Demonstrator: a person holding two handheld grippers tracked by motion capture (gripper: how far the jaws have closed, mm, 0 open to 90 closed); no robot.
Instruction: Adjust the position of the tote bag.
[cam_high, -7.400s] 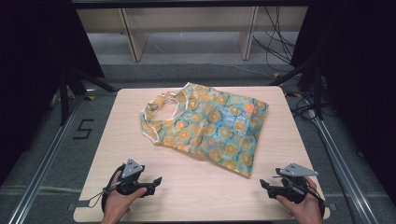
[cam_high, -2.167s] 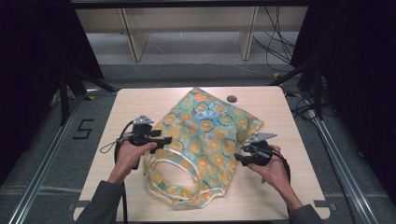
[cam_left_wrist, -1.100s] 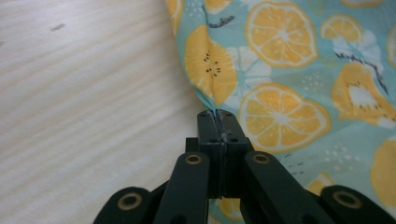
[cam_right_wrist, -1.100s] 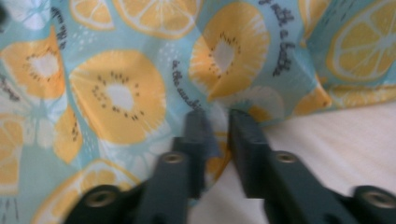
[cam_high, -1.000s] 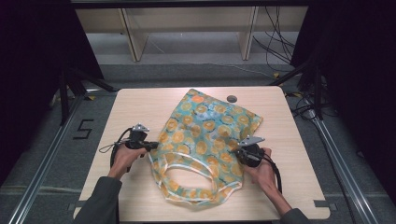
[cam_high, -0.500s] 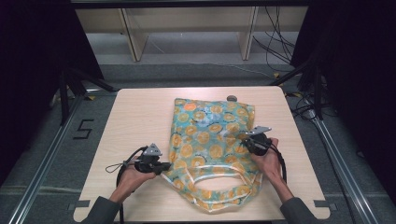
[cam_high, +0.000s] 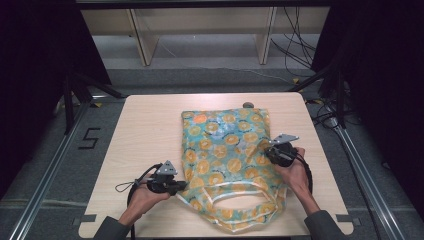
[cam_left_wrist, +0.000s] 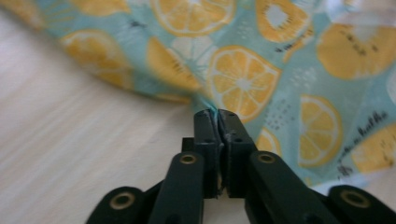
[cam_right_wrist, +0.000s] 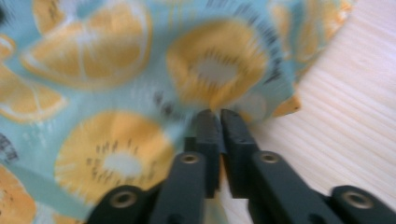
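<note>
Left gripper (cam_left_wrist: 217, 114) and right gripper (cam_right_wrist: 219, 114), jaws just easing apart, still pinch the soft, light bag (cam_high: 225, 150) by its side edges, its best handholds.

My high camera sits above the near side of the table (cam_high: 150, 125) and looks forward and down; it takes in the whole tabletop, the floor around it and the shelving beyond; both forearms enter from its bottom edge. My left gripper (cam_left_wrist: 217, 114) camera rides low on its tool, looking along the jaws; it is very close to the bag (cam_left_wrist: 261, 70) edge, with bare wood at its left. My right gripper (cam_right_wrist: 217, 114) camera does likewise, blurred, with wood at its right. All three views share the bag's patterned cloth and the tabletop.
</note>
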